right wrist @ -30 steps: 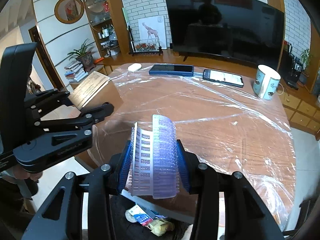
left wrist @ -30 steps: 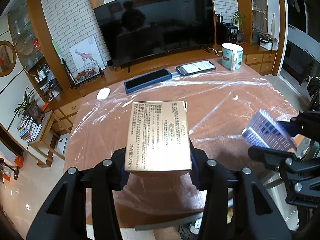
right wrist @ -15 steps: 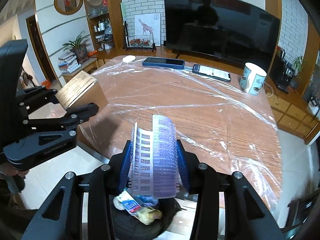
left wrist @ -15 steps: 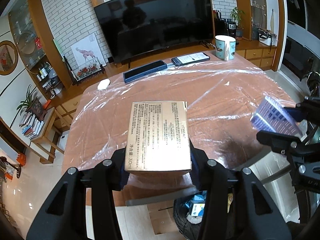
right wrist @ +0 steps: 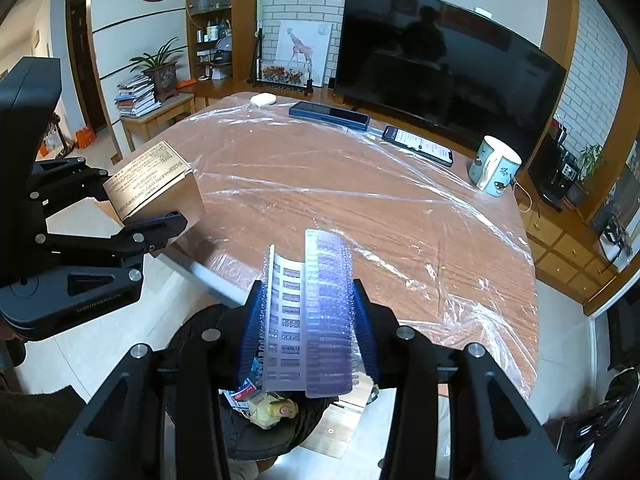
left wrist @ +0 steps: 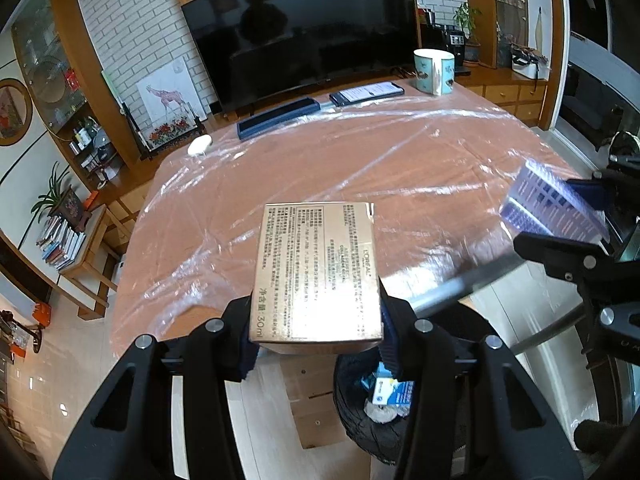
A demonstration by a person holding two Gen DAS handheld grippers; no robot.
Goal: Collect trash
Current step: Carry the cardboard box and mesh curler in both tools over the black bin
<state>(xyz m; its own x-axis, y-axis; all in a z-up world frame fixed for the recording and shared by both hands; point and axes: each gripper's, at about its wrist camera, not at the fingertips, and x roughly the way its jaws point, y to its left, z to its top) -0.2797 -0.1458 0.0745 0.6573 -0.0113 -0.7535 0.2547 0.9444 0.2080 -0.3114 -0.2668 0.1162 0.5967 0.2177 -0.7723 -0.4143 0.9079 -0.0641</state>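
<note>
L gripper (left wrist: 316, 320) fingers clamp gold carton (left wrist: 316, 268); R gripper (right wrist: 306, 320) fingers clamp blue blister sheet (right wrist: 308, 312), long axis fwd. Trash bin (right wrist: 280, 432) sits lower centre of frame, directly under R load, off counter (right wrist: 360, 200) edge. R nearer.

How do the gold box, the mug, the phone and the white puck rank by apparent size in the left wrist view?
1. gold box, though it is held right at the camera, so nearness inflates it.
2. mug and phone: too alike to rank.
3. white puck, smallest.
</note>
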